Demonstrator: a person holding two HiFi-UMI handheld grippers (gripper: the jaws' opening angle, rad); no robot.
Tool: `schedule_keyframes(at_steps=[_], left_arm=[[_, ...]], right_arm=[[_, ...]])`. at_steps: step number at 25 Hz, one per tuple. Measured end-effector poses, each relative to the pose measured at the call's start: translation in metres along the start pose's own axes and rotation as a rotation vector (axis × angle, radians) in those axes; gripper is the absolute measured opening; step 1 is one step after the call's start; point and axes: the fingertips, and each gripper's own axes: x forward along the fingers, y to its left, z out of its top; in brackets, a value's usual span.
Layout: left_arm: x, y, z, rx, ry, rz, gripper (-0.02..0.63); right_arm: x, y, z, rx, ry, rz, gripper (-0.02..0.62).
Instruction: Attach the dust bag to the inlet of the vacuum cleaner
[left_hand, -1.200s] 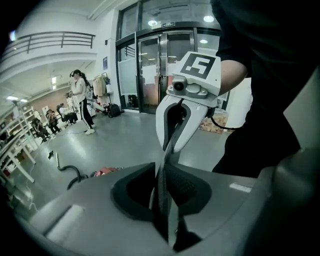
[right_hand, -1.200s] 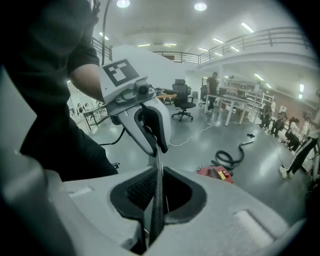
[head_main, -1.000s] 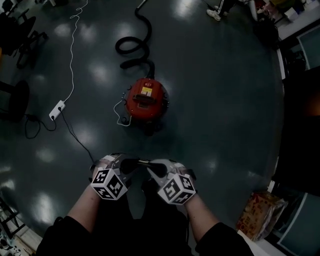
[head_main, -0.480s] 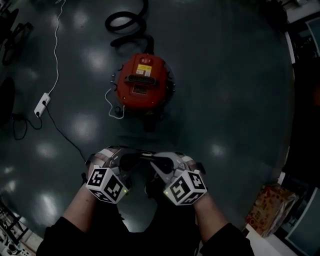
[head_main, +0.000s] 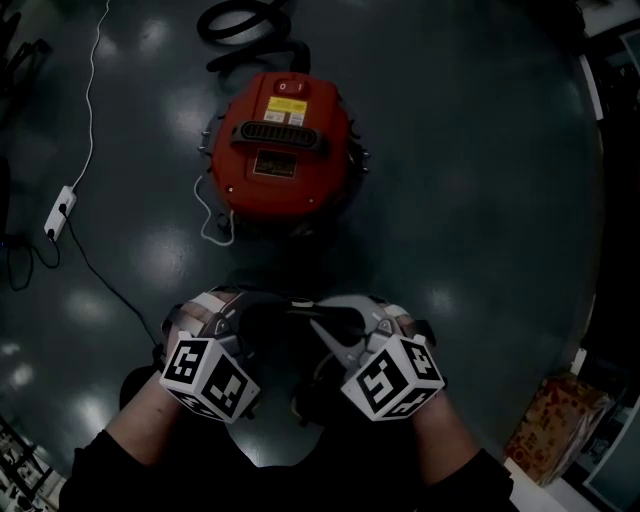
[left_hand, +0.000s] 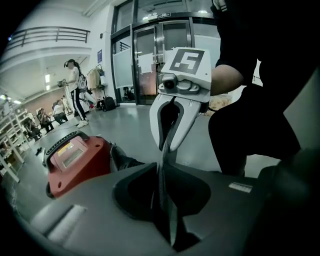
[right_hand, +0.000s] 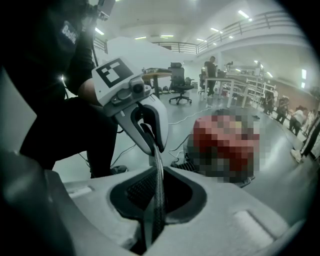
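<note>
A red round vacuum cleaner (head_main: 280, 140) stands on the dark floor, its black hose (head_main: 245, 25) coiled behind it. It also shows at the left of the left gripper view (left_hand: 75, 162) and, blurred, in the right gripper view (right_hand: 225, 142). My two grippers face each other just in front of it. A thin dark dust bag (head_main: 298, 312), seen edge-on (left_hand: 165, 190) (right_hand: 157, 195), stretches between them. My left gripper (head_main: 278, 315) (left_hand: 167, 220) has the bag's edge pinched in its closing jaws. My right gripper (head_main: 315, 322) (right_hand: 152, 225) is shut on the other edge.
A white power strip (head_main: 60, 210) and its cable lie on the floor at the left. A white cord (head_main: 210, 225) loops beside the vacuum. A printed carton (head_main: 560, 435) sits at the lower right. People (left_hand: 75, 95) and an office chair (right_hand: 177, 82) stand far off.
Both grippers have sunk together with the bag between them. The head view has come closer, so the vacuum cleaner looks larger and nearer to the grippers.
</note>
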Motion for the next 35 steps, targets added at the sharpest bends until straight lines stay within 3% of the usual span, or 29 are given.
schedule_keyframes(at_steps=[9, 13, 19, 24, 31, 35], left_arm=[[0.033, 0.019, -0.024, 0.053, -0.008, 0.023, 0.040], [0.036, 0.031, -0.022, 0.079, -0.019, 0.049, 0.041], [0.043, 0.040, -0.022, 0.088, 0.005, 0.067, 0.055], [0.046, 0.042, -0.021, 0.069, 0.005, 0.056, 0.063], [0.035, 0.046, -0.028, 0.005, -0.017, 0.035, 0.054], [0.040, 0.047, -0.026, 0.027, 0.001, 0.003, 0.058]], right_arm=[[0.029, -0.026, -0.023, 0.017, 0.005, -0.044, 0.035], [0.031, -0.038, -0.023, 0.010, -0.017, -0.089, 0.037], [0.032, -0.046, -0.025, 0.018, -0.020, -0.086, 0.035], [0.031, -0.049, -0.028, 0.011, -0.007, -0.074, 0.035], [0.039, -0.050, -0.015, -0.090, 0.034, -0.017, 0.043], [0.037, -0.052, -0.019, -0.033, 0.008, -0.039, 0.041]])
